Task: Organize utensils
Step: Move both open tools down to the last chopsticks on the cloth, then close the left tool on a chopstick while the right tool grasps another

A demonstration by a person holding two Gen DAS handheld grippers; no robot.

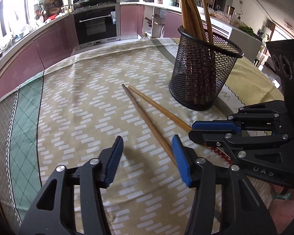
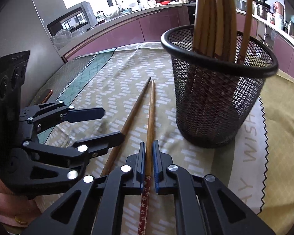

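Two chopsticks lie side by side on the patterned tablecloth (image 1: 78,98). The lighter chopstick (image 2: 151,107), with a red flowered handle end, runs between the blue pads of my right gripper (image 2: 149,145), which is shut on it. In the left wrist view that gripper (image 1: 192,129) holds the same lighter chopstick (image 1: 158,107) low over the cloth. My left gripper (image 1: 147,143) stands open, and the darker chopstick (image 1: 145,115) runs just along the inside of its right finger, untouched as far as I can see. The black mesh holder (image 1: 201,74) stands upright just beyond, with several bamboo chopsticks (image 1: 186,9) in it.
The holder (image 2: 215,107) is close to the right of my right gripper. My left gripper (image 2: 112,124) sits close on its left, with a person's hand (image 2: 9,205) behind it. Kitchen counters and an oven (image 1: 97,25) lie past the table's far edge.
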